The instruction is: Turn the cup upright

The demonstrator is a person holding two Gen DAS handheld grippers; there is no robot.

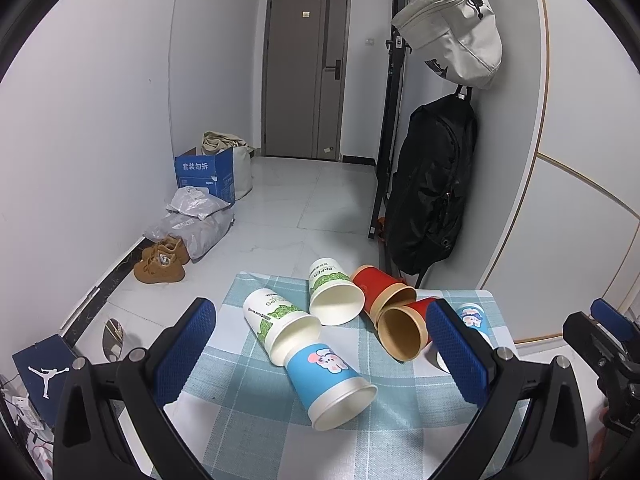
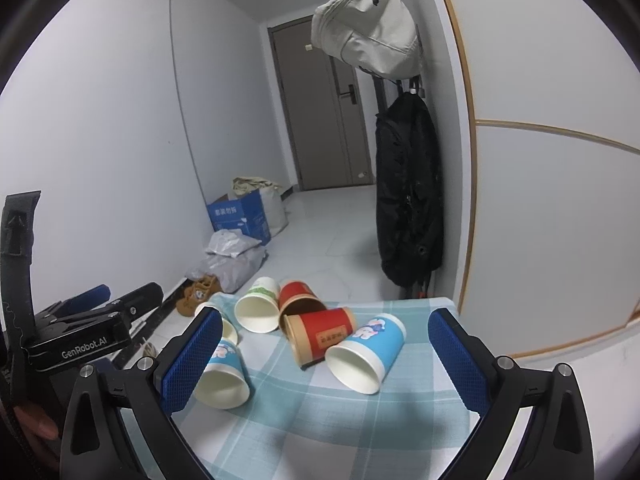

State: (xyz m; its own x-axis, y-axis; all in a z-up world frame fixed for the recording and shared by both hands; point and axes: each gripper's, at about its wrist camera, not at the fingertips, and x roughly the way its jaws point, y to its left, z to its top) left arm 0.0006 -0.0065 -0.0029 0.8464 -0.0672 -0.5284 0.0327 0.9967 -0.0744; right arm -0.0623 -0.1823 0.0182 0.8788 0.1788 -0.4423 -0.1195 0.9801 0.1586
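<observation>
Six paper cups lie on their sides on the blue-and-white checked cloth covering the surface (image 1: 248, 420), none of them upright. In the left wrist view, the left tool (image 1: 320, 348) hangs above the near cloth with its blue-padded fingers spread wide and nothing between them. Just past it lies the blue paper cup with a cartoon rabbit (image 1: 330, 380), mouth toward 5 o'clock, its base pushed into the mouth of a white paper cup with green leaf print (image 1: 276, 324). At 12 o'clock from them lies a second white-and-green paper cup (image 1: 334, 296), touching a red paper cup with a kraft-brown rim (image 1: 382, 292); another red cup with a brown interior (image 1: 402, 330) rests against it.

In the right wrist view, the right tool (image 2: 326, 356) is likewise released and empty (fingers well apart). Between them lies a second blue cartoon-printed paper cup (image 2: 366, 350), mouth toward 7 o'clock, touching the red cup beside it.
</observation>
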